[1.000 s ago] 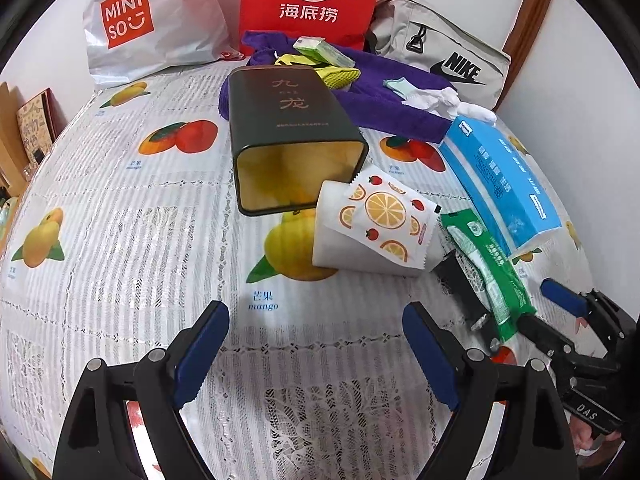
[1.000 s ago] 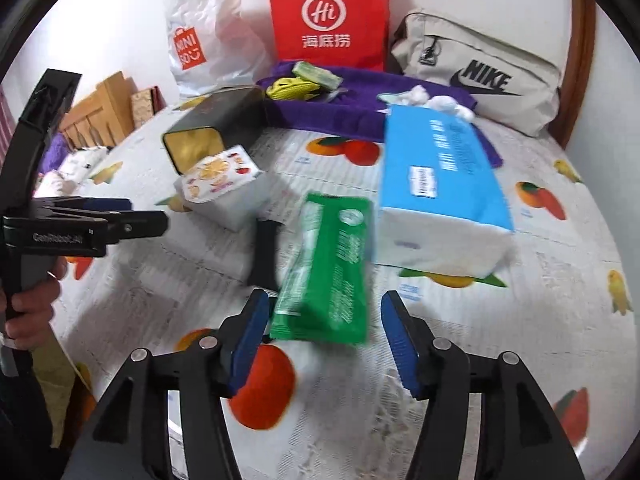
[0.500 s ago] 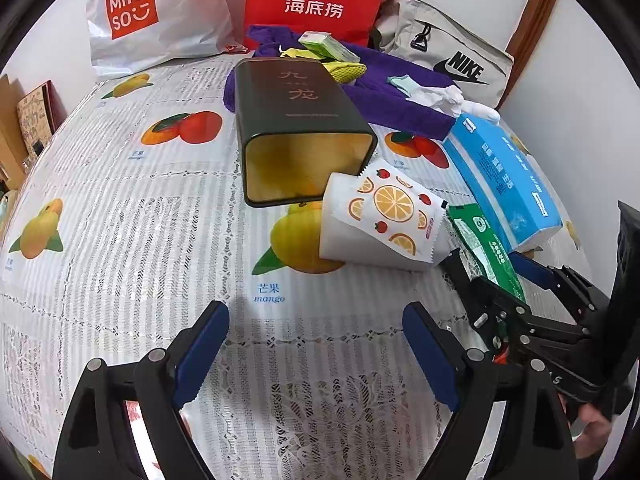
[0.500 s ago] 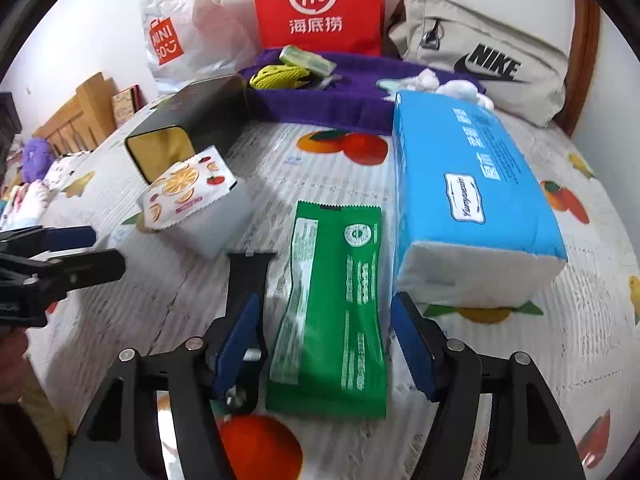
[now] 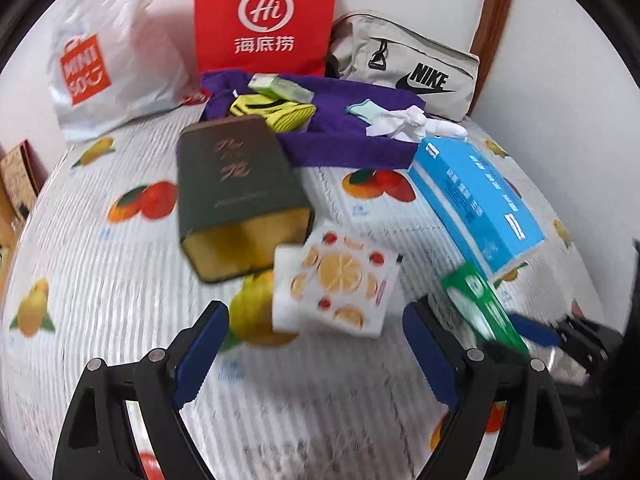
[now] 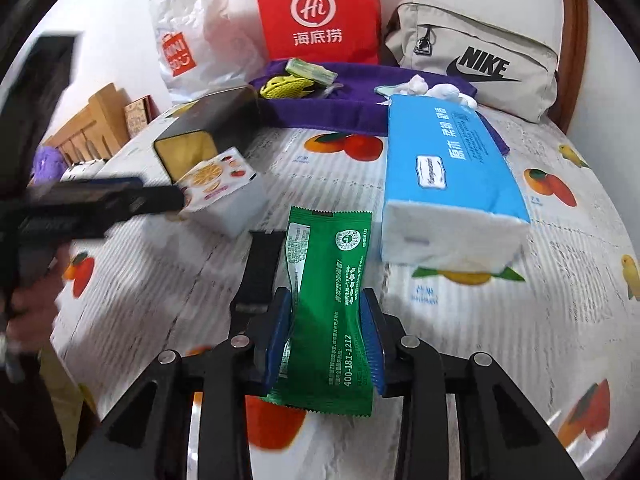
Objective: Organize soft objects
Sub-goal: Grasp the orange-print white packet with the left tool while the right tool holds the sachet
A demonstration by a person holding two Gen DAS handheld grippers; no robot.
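My right gripper [image 6: 326, 334] is shut on a green soft packet [image 6: 332, 304], pinching its sides so they crease. The packet also shows in the left wrist view [image 5: 482, 308] at the right. My left gripper [image 5: 316, 354] is open and empty, just short of a white tissue pack with an orange-slice print [image 5: 334, 284]. That pack [image 6: 220, 188] lies against the open mouth of a dark green tin lying on its side [image 5: 236, 192]. A blue tissue pack [image 6: 448, 184] lies to the right of the green packet.
A purple cloth [image 5: 352, 136] at the back carries a yellow-green item [image 5: 276, 114], a small pale green pack [image 5: 280, 88] and white crumpled tissue [image 5: 404, 122]. Behind stand a Miniso bag [image 5: 100, 60], a red paper bag [image 5: 266, 16] and a Nike bag [image 5: 404, 68]. A black strap [image 6: 260, 272] lies left of the packet.
My right gripper has closed on the green packet, which was lying between its open jaws. My left gripper has moved forward toward the orange-print pack and stays open.
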